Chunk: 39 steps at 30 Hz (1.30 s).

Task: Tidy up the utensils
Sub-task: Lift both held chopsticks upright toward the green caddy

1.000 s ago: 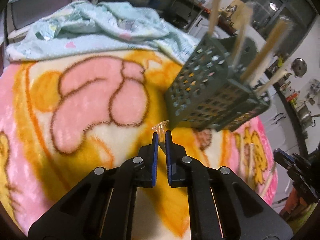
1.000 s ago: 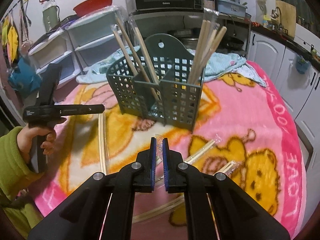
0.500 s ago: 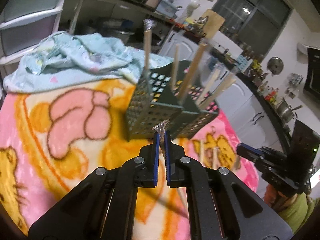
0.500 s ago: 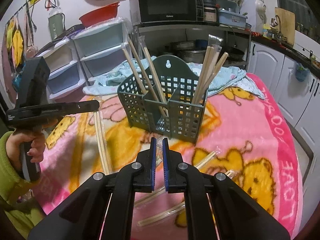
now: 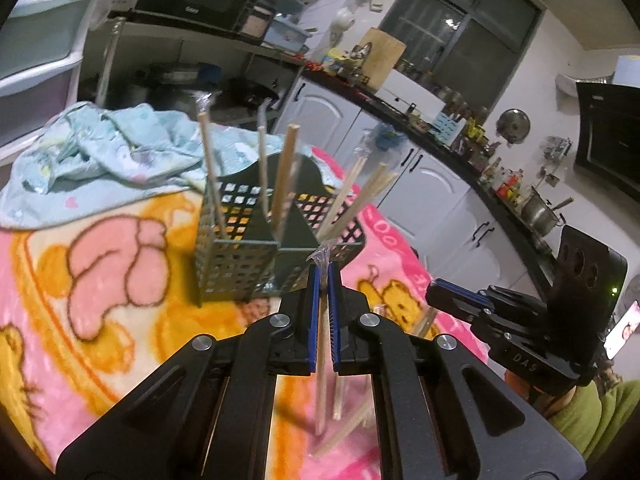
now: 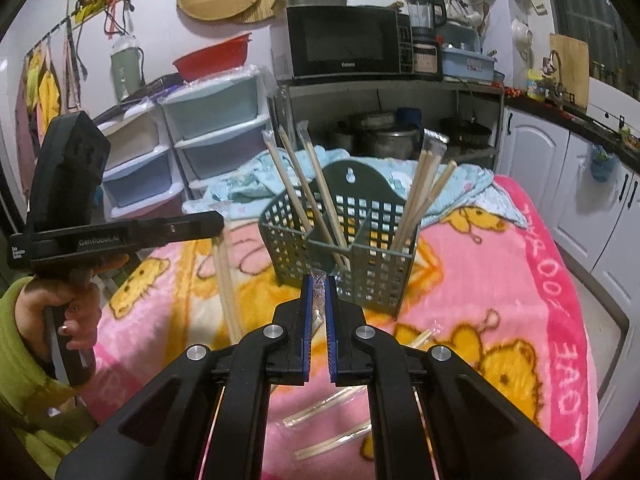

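We note the left gripper clamped on a wrapped chopstick pair, the crinkled tip of the clear wrapper poking out above the blue pads and the sticks hanging down below the jaws, off the blanket. The gripper sits just in front of the green utensil basket, which stands upright on the pink and yellow cartoon blanket.

We note the right gripper likewise pinched on a second wrapped pair, its plastic wrapper showing between the narrow jaws; it is held near the front wall of the same basket. In the right wrist view the basket shows 2 front compartments: the left one holds 3 wrapped pairs leaning left, the right one a bunch of sticks leaning right.

Loose wrapped pairs lie flat on the blanket below the right gripper, and another long pair lies to the basket's left, beside the left-hand tool body. A rumpled light blue cloth is heaped behind the basket. In the background we log a microwave on a shelf and plastic drawers.
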Tool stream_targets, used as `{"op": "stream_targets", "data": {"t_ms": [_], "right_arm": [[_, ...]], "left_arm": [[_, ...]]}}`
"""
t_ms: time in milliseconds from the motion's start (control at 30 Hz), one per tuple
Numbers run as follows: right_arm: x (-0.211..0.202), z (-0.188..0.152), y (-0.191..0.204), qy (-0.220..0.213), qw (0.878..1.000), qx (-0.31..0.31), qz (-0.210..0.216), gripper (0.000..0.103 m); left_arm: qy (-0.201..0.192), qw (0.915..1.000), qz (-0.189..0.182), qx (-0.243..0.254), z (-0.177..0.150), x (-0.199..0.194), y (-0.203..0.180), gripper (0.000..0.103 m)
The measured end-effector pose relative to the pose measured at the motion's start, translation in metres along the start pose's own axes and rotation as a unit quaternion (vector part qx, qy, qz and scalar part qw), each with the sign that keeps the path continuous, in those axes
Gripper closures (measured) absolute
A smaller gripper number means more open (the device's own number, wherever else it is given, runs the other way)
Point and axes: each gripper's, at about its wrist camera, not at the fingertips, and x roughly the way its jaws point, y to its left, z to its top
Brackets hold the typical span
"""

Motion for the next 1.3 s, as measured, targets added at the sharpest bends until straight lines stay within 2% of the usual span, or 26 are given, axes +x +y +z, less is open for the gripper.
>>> {"op": "stream_targets", "data": {"t_ms": [400, 667, 1000, 1300], "right_arm": [[-0.016, 0.013, 0.002, -0.029, 1.0, 0.0, -0.007, 0.097], [-0.032, 0.031, -0.002, -0.06, 0.998, 0.001, -0.02, 0.097], [-0.053, 0.07, -0.003, -0.111, 0.993, -0.008, -0.032, 0.097], [-0.057, 0.11, -0.01, -0.137, 0.989, -0.009, -0.045, 0.097]], "left_arm": [[-0.026, 0.9993, -0.021, 0.017, 0.013, -0.011, -0.018, 0.101], [-0.055, 0.9974, -0.034, 0.032, 0.034, -0.022, -0.034, 0.101], [-0.106, 0.9914, -0.042, 0.064, 0.075, -0.037, -0.061, 0.101], [-0.14, 0.9874, -0.025, 0.069, 0.11, -0.047, -0.065, 0.101]]}}
